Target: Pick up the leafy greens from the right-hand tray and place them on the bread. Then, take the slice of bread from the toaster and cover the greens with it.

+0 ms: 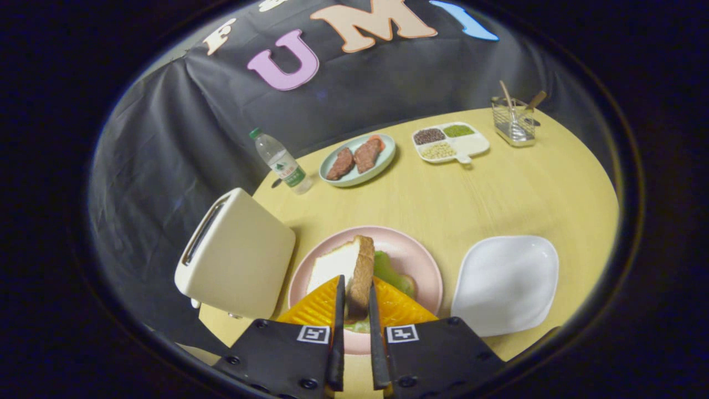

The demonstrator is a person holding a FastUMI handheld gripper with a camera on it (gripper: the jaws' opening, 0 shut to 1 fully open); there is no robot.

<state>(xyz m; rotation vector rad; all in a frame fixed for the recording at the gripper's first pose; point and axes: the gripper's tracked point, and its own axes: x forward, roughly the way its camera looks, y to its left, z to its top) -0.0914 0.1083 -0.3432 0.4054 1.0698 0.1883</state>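
My gripper (354,299) is shut on a slice of bread (346,266), held on edge between both fingers with its brown crust toward the right finger. The slice hangs over the pink plate (421,260). On that plate, under and just right of the held slice, lie the leafy greens (390,272) on top of another slice whose crust (410,285) peeks out beside them. The cream toaster (235,257) stands to the left of the plate. The white tray (507,282) sits to the right of the plate with nothing on it.
On the far part of the round yellow table (498,188) stand a water bottle (279,162), a pale blue plate with meat patties (359,158), a divided dish of grains (450,142) and a wire cutlery holder (515,119).
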